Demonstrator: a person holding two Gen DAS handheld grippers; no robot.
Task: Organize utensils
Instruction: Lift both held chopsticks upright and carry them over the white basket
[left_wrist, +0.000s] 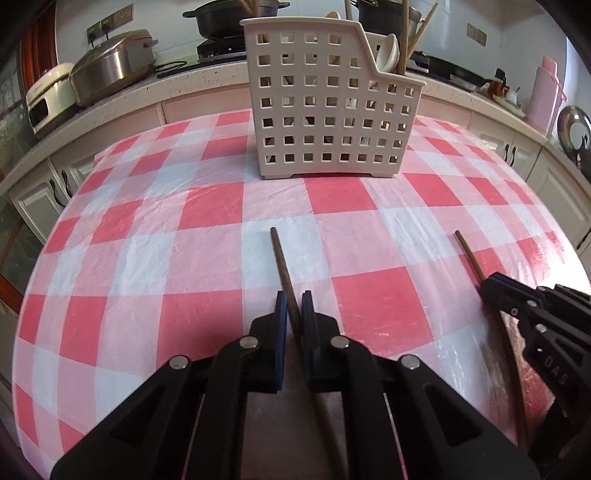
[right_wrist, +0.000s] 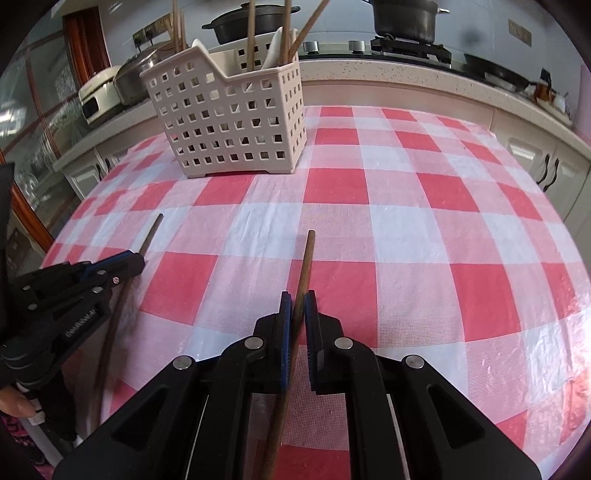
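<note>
Two chopsticks were clamped, one by the left gripper (left_wrist: 294, 302), one by the right gripper (right_wrist: 298, 301). Carrying both ahead into the basket (left_wrist: 325, 110) was judged next.

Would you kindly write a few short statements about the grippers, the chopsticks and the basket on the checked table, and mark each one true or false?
1. The left gripper is shut on a chopstick. True.
2. The right gripper is open and holds nothing. False: it is shut on its own chopstick.
3. The perforated basket lies tipped on its side. False: it stands upright on the checked tablecloth.
4. The basket already holds chopsticks and a white spoon. True.
5. The two gripped chopsticks cross each other. False: they lie apart, side by side.
</note>
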